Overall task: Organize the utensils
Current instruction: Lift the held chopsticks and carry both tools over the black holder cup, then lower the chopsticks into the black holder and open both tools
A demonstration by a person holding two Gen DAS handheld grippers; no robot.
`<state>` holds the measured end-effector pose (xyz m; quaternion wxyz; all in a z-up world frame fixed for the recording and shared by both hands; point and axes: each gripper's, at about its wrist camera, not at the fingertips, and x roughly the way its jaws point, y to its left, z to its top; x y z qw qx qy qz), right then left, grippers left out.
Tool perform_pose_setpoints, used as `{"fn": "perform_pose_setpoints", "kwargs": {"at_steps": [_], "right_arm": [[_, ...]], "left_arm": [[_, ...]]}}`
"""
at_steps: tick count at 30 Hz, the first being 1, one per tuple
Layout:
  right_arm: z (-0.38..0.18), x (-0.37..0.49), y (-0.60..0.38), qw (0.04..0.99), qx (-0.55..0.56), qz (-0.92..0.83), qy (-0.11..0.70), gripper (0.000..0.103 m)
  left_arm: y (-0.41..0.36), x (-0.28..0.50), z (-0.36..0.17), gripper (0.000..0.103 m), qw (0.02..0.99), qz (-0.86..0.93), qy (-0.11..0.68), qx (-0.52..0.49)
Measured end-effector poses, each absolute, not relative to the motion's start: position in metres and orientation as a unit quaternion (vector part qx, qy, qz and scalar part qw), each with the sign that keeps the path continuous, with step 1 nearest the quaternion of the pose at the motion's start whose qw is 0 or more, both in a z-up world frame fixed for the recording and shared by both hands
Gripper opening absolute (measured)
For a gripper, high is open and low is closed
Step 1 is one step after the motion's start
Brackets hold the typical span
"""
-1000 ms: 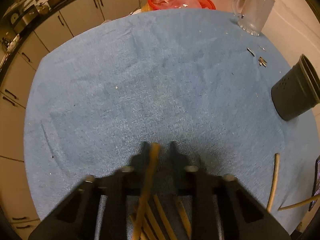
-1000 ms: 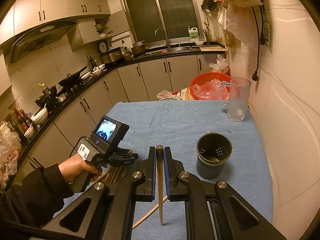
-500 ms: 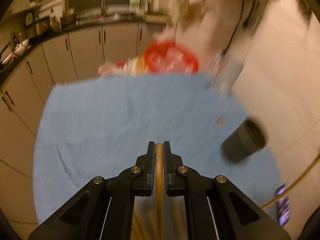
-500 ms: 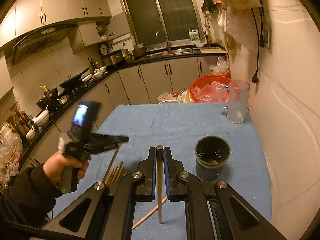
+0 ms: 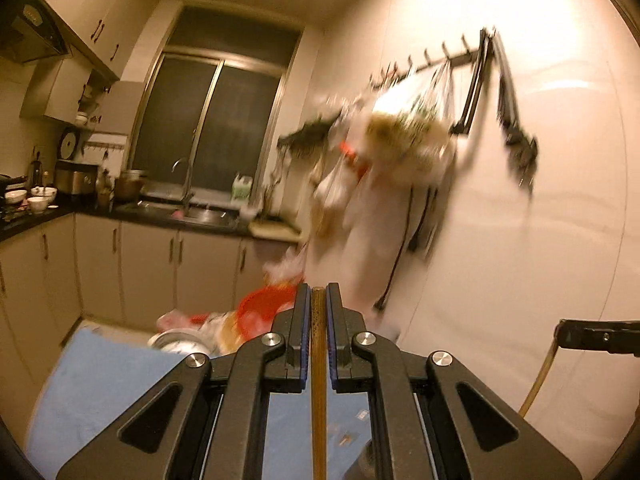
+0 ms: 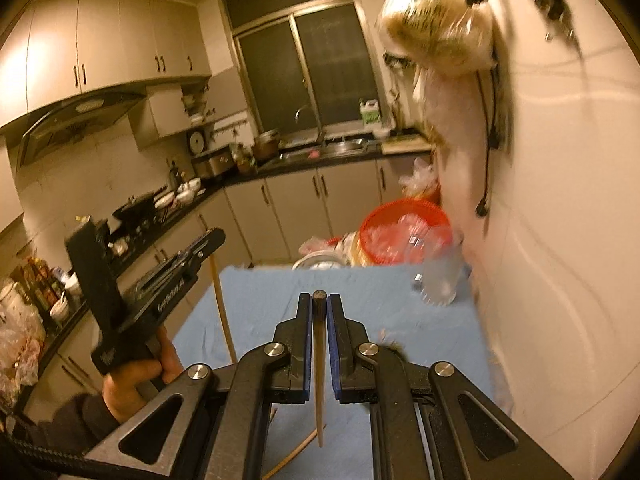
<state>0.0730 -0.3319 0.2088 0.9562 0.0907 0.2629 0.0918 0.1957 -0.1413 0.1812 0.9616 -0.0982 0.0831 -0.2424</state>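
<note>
My left gripper (image 5: pixel 318 294) is shut on a wooden chopstick (image 5: pixel 319 380) that hangs down between its fingers. It is tilted up, high above the blue cloth (image 5: pixel 100 376). In the right wrist view the left gripper (image 6: pixel 216 236) shows at the left, its chopstick (image 6: pixel 222 312) hanging down. My right gripper (image 6: pixel 319 300) is shut on another chopstick (image 6: pixel 319 380), pointing down over the cloth (image 6: pixel 360 292). The right gripper also shows at the right edge of the left wrist view (image 5: pixel 560 330) with its chopstick (image 5: pixel 540 380). The dark utensil holder (image 6: pixel 390 346) is mostly hidden behind my right gripper's fingers.
A glass mug (image 6: pixel 438 280) stands at the table's far right by the white wall. A red basket (image 6: pixel 404 232) sits beyond the far edge. A loose chopstick (image 6: pixel 296 452) lies on the cloth below my right gripper. Bags hang on wall hooks (image 5: pixel 408 140).
My left gripper closed on a chopstick, lifted it off the cloth and tilted upward. My right gripper also tilted up, still holding its chopstick; the holder slid behind its fingers.
</note>
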Motion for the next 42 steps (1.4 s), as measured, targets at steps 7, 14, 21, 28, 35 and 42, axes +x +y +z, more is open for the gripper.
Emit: {"fn": "perform_pose_setpoints", "kwargs": {"at_steps": [7, 14, 21, 28, 35, 42], "right_arm": [[0.245, 0.083, -0.348, 0.97, 0.077, 0.058, 0.224, 0.007], [0.234, 0.106, -0.35, 0.973, 0.054, 0.041, 0.22, 0.007], [0.2, 0.133, -0.363, 0.967, 0.064, 0.042, 0.244, 0.007], [0.156, 0.142, -0.372, 0.956, 0.083, 0.038, 0.279, 0.007], [0.126, 0.144, -0.377, 0.949, 0.096, 0.028, 0.298, 0.007], [0.124, 0.139, -0.378, 0.948, 0.102, 0.02, 0.302, 0.011]], "left_arm": [[-0.183, 0.215, 0.187, 0.007, 0.96, -0.245, 0.044, -0.131], [-0.212, 0.23, 0.171, 0.007, 0.958, -0.248, 0.041, -0.139], [-0.232, 0.247, 0.135, 0.007, 0.959, -0.245, 0.06, -0.131], [-0.239, 0.243, 0.095, 0.007, 0.955, -0.261, 0.101, -0.098], [-0.237, 0.23, 0.077, 0.007, 0.95, -0.272, 0.135, -0.073], [-0.226, 0.224, 0.066, 0.055, 0.947, -0.259, 0.173, -0.078]]}}
